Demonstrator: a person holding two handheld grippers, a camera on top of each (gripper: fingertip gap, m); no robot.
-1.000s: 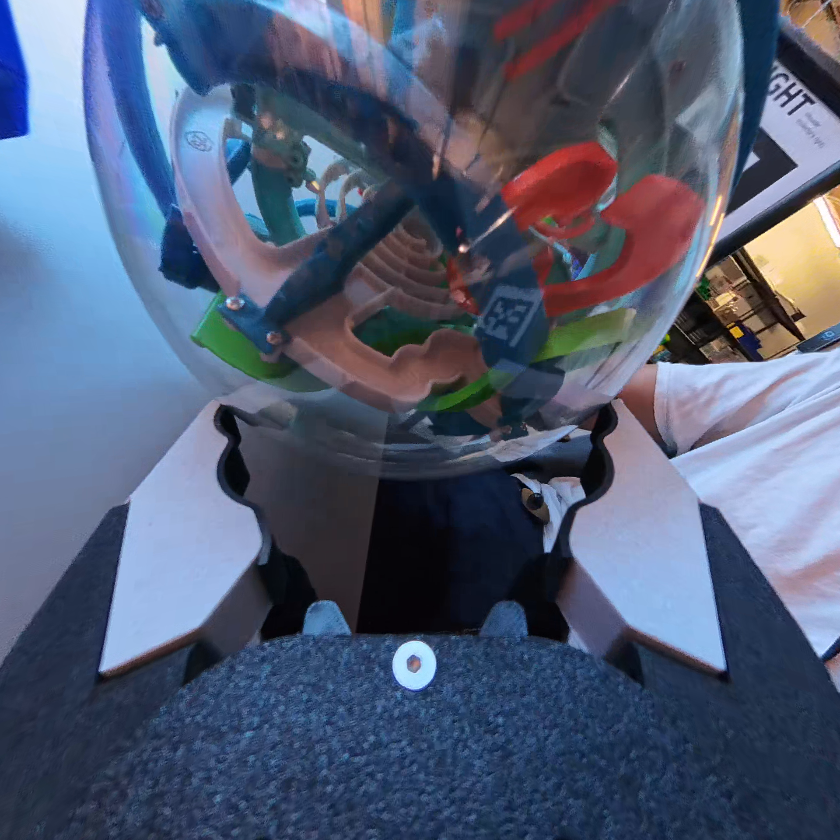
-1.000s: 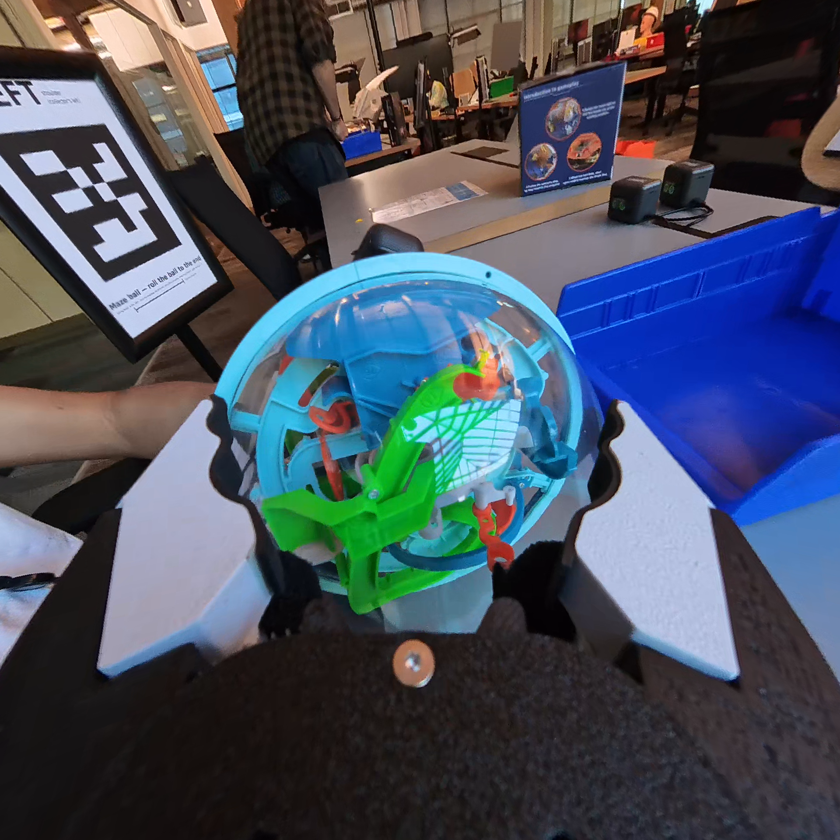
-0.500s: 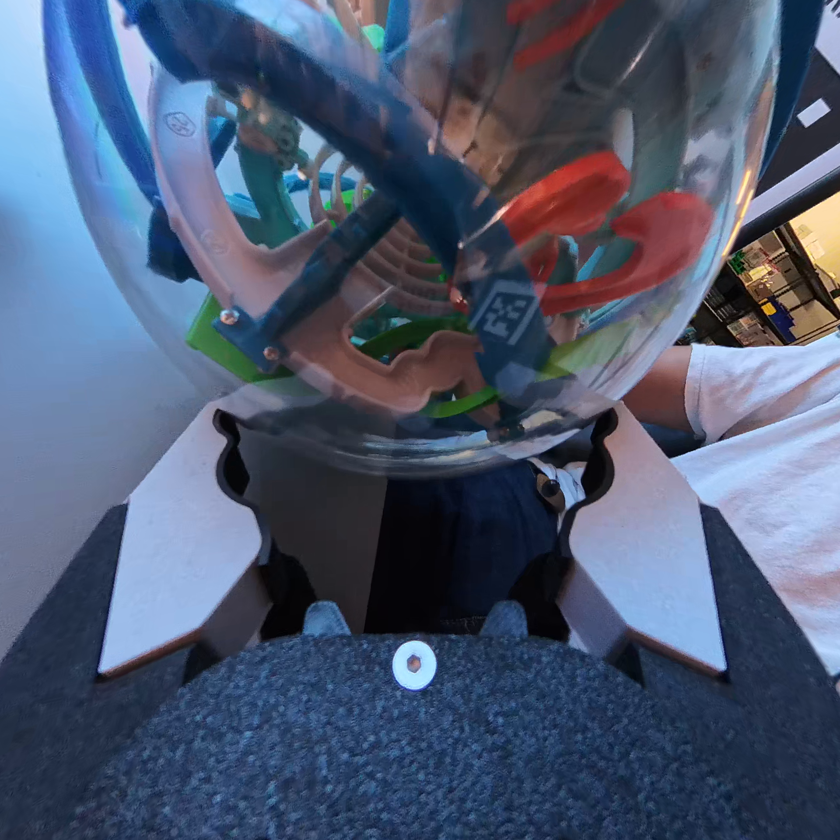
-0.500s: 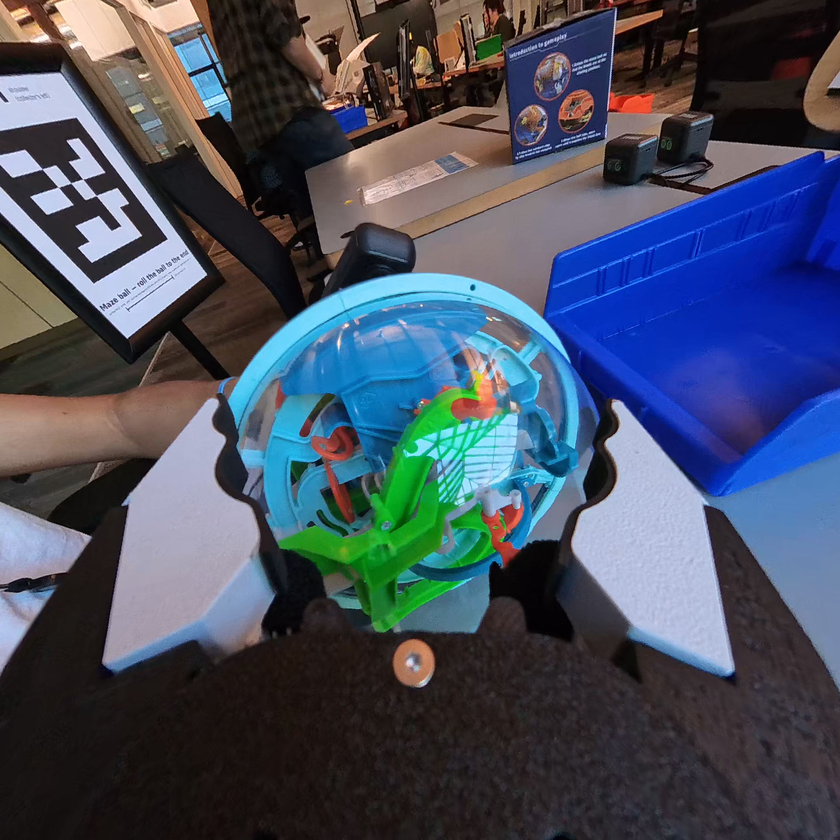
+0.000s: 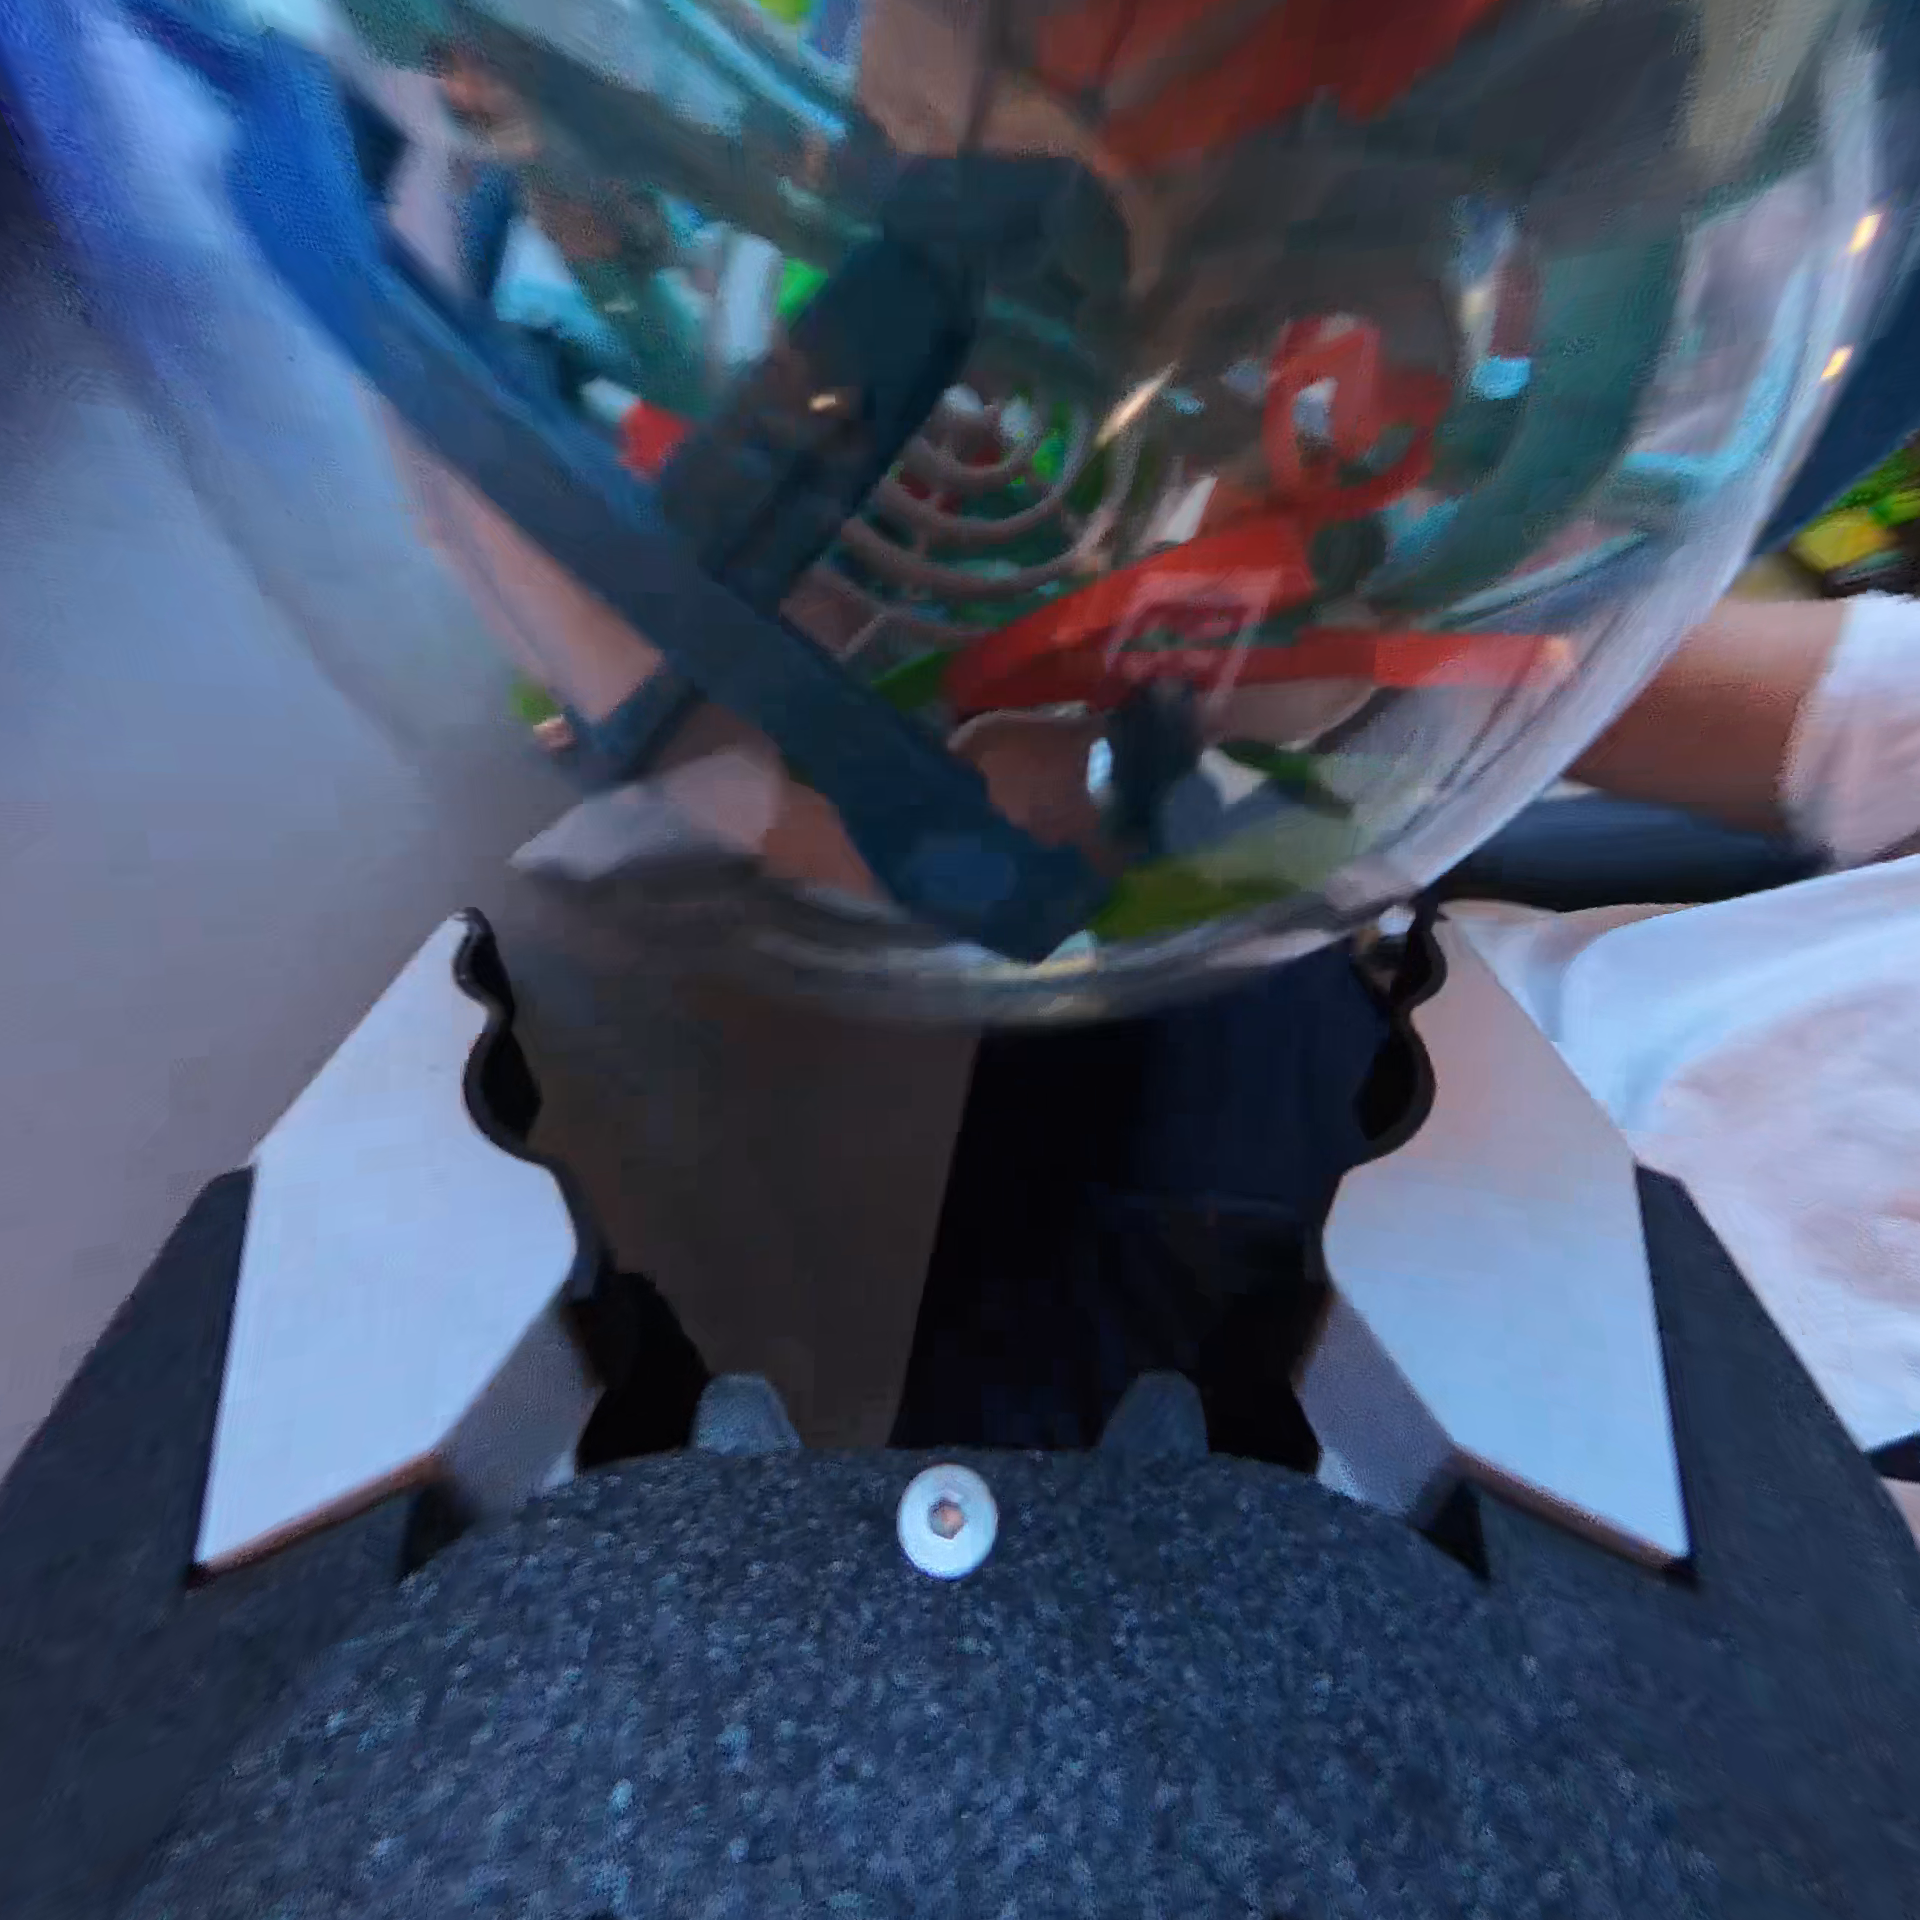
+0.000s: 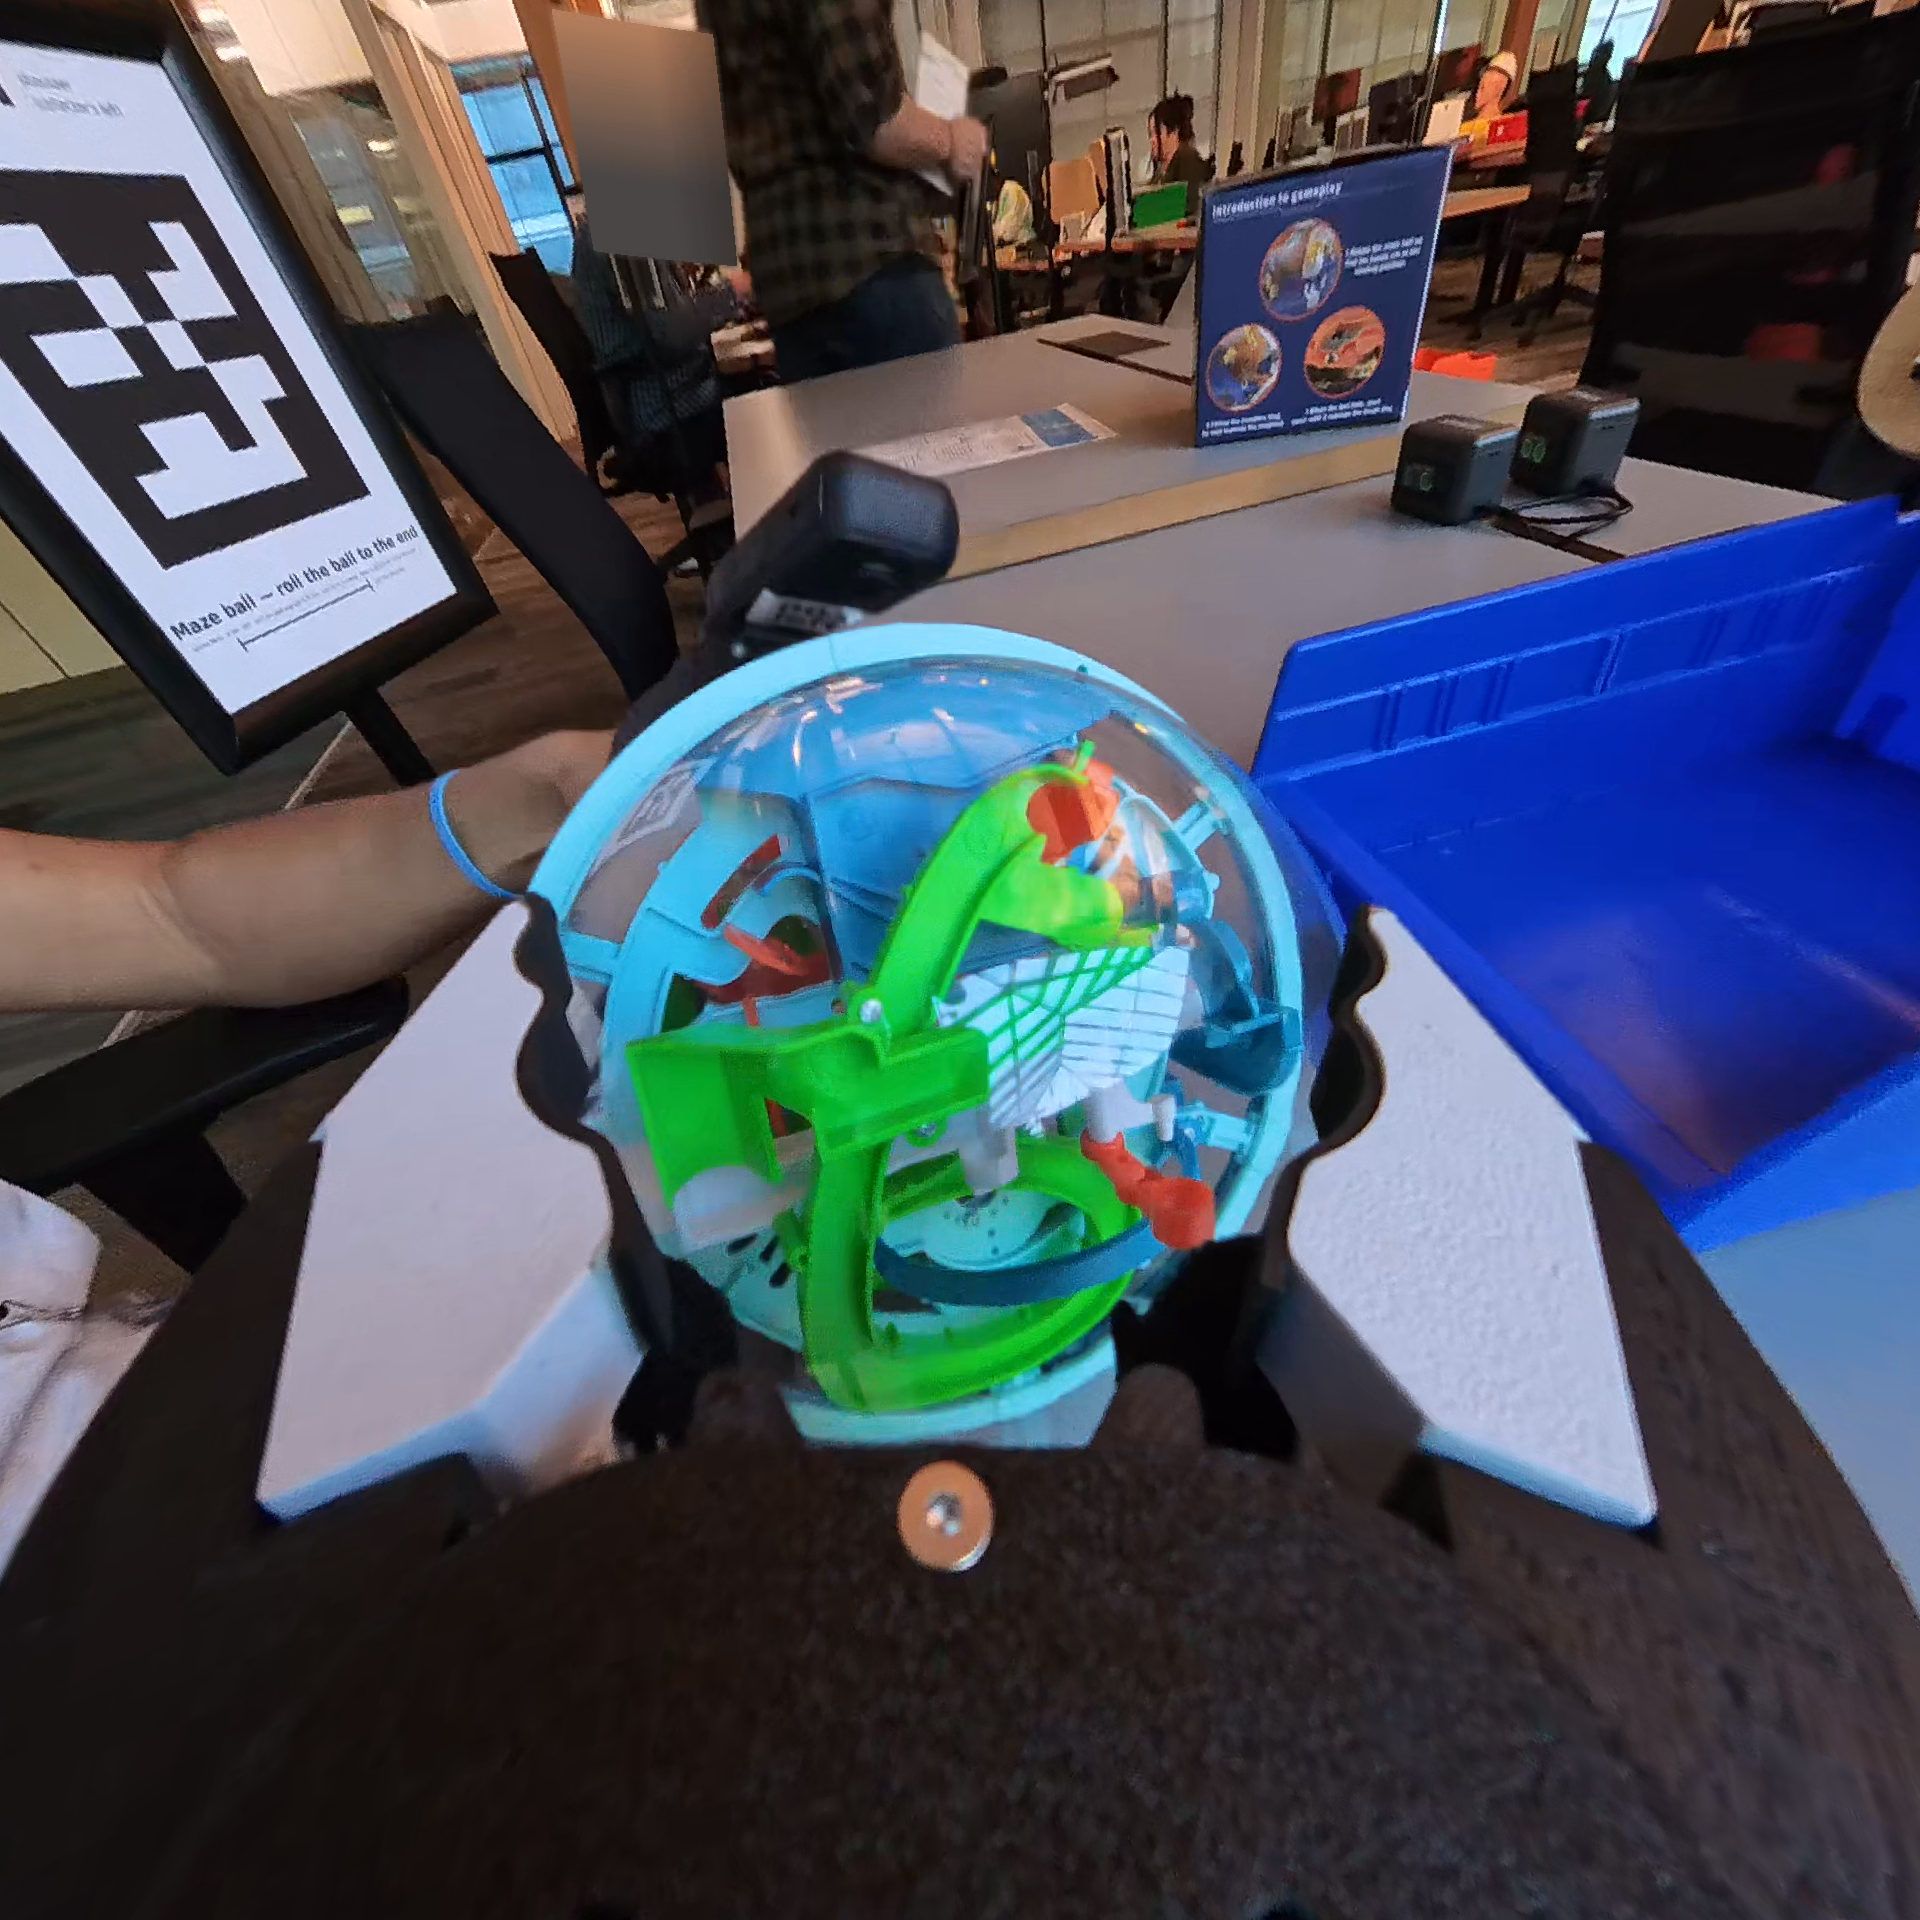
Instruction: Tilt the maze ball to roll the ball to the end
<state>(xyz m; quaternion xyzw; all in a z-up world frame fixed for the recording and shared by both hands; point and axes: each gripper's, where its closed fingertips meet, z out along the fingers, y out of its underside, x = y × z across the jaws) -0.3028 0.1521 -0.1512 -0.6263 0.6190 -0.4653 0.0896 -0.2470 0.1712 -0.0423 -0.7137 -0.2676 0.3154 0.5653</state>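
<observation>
Between right tool (image 6: 951,1049) fingers sits maze ball (image 6: 925,1018), clamped; left tool (image 5: 951,997) wide, just under it.

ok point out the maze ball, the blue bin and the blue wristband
maze ball (image 6: 914,1018), right wrist view, on its green inner track
blue bin (image 6: 1621,935), right wrist view, on its bare floor
blue wristband (image 6: 449,831), right wrist view, on the band at the wrist
</observation>
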